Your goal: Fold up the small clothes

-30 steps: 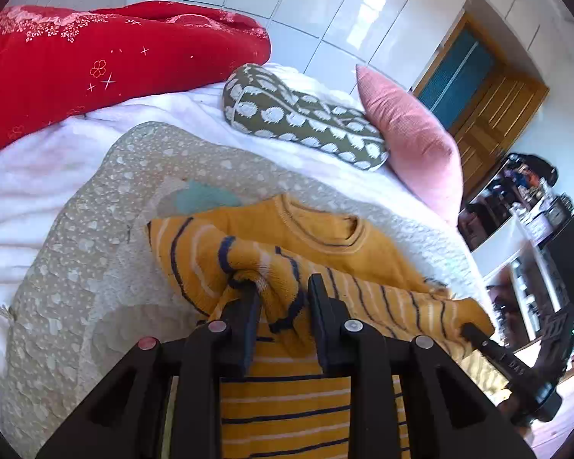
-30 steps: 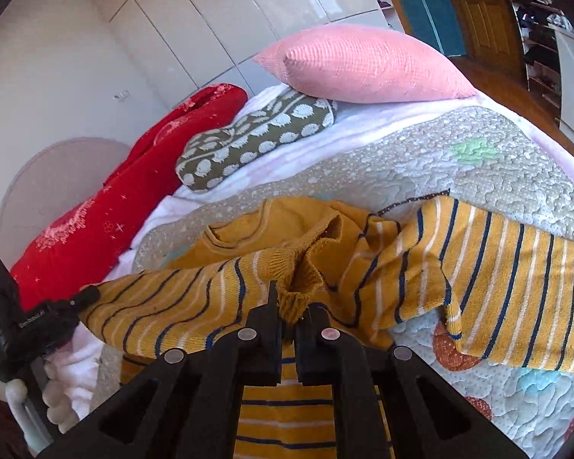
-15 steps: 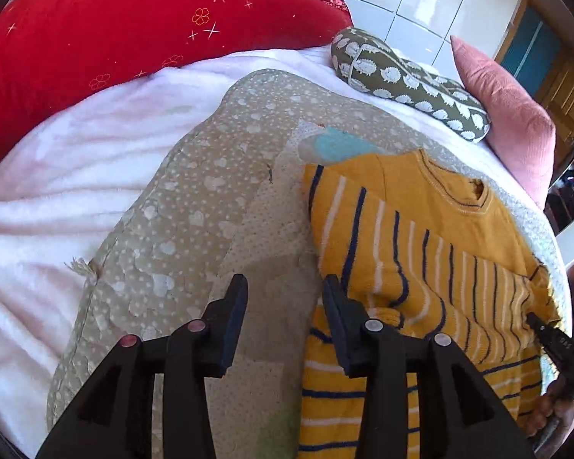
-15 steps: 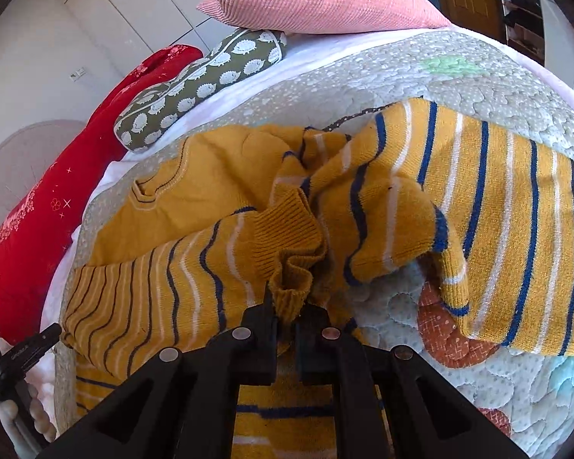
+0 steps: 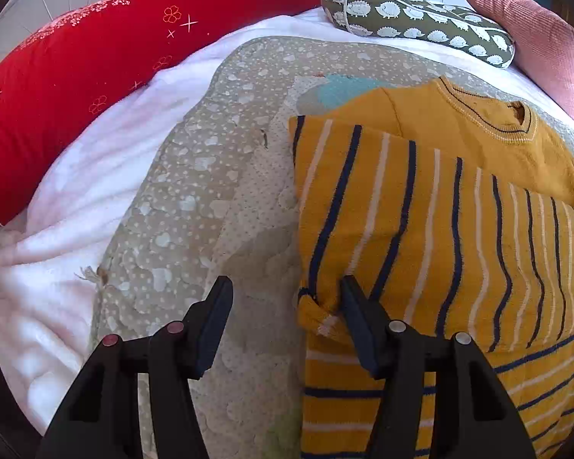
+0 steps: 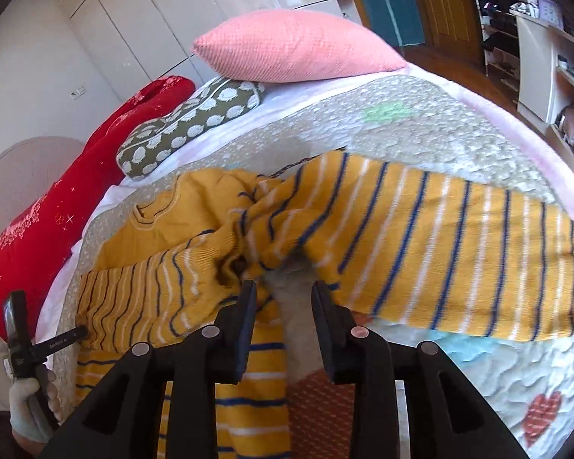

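A mustard-yellow sweater (image 5: pixel 459 229) with navy and white stripes lies on a beige quilted mat (image 5: pixel 195 206) on the bed. One sleeve is folded across the chest; the other sleeve (image 6: pixel 459 252) lies spread to the right. My left gripper (image 5: pixel 285 298) hovers at the sweater's left edge, jaws opening; a fabric corner lies loose against its right finger (image 5: pixel 354 306), unpinched. My right gripper (image 6: pixel 283 298) is opening over the mat between the folded sleeve's cuff (image 6: pixel 218 267) and the spread sleeve, holding nothing. The left gripper (image 6: pixel 53 344) also appears in the right wrist view, held by a gloved hand.
A red blanket (image 5: pixel 76 76) lies along the far left. A green hedgehog-print cushion (image 5: pixel 421 26) and a pink pillow (image 6: pixel 298 46) sit at the head of the bed. White bedding (image 5: pixel 57 229) borders the mat. Shelves and a wooden door (image 6: pixel 444 0) stand at right.
Both grippers let go of the sleeve cuff they pinched. The left one swung down to the sweater's left edge and widened; the right one moved away from the cuff and opened.
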`<state>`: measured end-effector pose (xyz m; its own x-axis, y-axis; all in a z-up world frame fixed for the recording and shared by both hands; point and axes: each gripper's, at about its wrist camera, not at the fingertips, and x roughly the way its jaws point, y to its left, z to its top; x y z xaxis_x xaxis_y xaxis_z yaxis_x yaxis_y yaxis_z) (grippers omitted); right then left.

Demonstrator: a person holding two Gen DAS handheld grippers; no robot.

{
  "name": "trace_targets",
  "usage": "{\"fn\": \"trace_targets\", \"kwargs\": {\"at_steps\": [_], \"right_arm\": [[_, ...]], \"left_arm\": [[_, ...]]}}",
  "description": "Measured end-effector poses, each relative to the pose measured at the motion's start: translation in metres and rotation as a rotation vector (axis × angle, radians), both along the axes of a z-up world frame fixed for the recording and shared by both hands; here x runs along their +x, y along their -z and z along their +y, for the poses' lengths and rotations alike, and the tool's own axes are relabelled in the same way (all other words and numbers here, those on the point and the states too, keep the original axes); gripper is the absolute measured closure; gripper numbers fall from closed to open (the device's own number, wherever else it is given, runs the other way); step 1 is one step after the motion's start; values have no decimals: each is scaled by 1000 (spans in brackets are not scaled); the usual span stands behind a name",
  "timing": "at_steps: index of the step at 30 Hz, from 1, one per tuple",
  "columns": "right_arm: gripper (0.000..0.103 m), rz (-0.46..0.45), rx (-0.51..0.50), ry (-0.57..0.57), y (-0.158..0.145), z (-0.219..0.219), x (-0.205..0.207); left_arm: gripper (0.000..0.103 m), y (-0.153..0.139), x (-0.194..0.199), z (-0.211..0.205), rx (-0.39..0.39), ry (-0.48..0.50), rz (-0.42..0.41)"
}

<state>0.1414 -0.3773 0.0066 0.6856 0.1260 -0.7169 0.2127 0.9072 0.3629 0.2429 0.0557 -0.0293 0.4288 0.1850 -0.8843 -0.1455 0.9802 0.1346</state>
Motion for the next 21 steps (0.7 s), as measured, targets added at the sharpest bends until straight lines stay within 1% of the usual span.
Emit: {"fn": "trace_targets", "kwargs": {"at_steps": [2,5,8,10,11,13,14,16,18,20,21], "right_arm": [[69,3,-21,37,-2,-22,-14],[69,17,-23,90,2,-53,-37],[69,27,33,138,10,-80,-64],[69,28,101,172,17,-98,-85],[68,23,140,195,21,-107,-96],[60,18,206,261,30,-127,-122],[58,14,232,298,34,-136,-134],[55,14,253,374,42,-152,-153],[55,20,275,424,50,-168,-160],[55,3,334,462,54,-184,-160],[55,-7,340,496,54,-190,-158]], "left_arm": [[45,-5,-8,4,-26,-4,-13],[45,-11,-23,22,-119,-54,-28],[45,-18,-45,37,-184,-102,-39],[45,-24,-61,35,-216,-90,-57],[45,-29,-70,29,-238,-63,-69],[45,-38,-81,7,-255,8,-84],[45,-42,-85,-5,-261,41,-93],[45,-51,-88,-34,-287,109,-105],[45,-56,-92,-65,-330,173,-109],[45,-58,-95,-95,-377,228,-102],[45,-58,-98,-108,-392,248,-97]]}}
